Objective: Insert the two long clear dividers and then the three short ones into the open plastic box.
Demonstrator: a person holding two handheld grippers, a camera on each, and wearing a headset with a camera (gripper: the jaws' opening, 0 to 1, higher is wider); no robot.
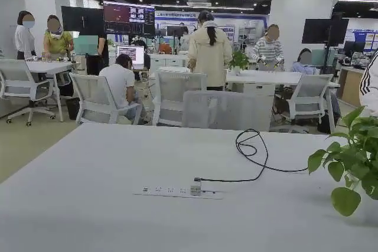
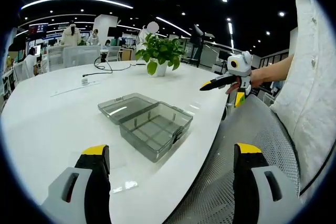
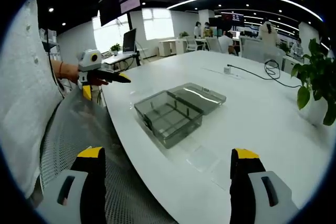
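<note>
Open-plan office stretches behind with people, screens and grey chairs (image 1: 171,95), and up front a broad white desk (image 1: 88,193) carries a white power strip (image 1: 177,192) with a black cable (image 1: 254,157) looping off toward 1 o'clock, plus a leafy green plant (image 1: 354,157) at 3 o'clock in the head view. In the left gripper view the open plastic box (image 2: 155,129) sits on the desk near its curved edge, just left of centre, its smoky clear base empty and its lid (image 2: 126,106) folded flat on the desk toward 10 o'clock. The left gripper (image 2: 170,149) has its yellow-tipped fingers released, spread wide and grasping nothing, one over the desk and the other over a grey mesh chair (image 2: 226,182) at 5 o'clock. The right gripper (image 3: 167,152) is likewise released and empty, its fingers far apart with the box ahead of them. Clear dividers (image 3: 203,157) lie flat on the desk just beside the box, toward 5 o'clock from it in the right gripper view; they are too faint to count. Each gripper shows in the other's view, held out over the desk edge by a hand, well apart from the box.
</note>
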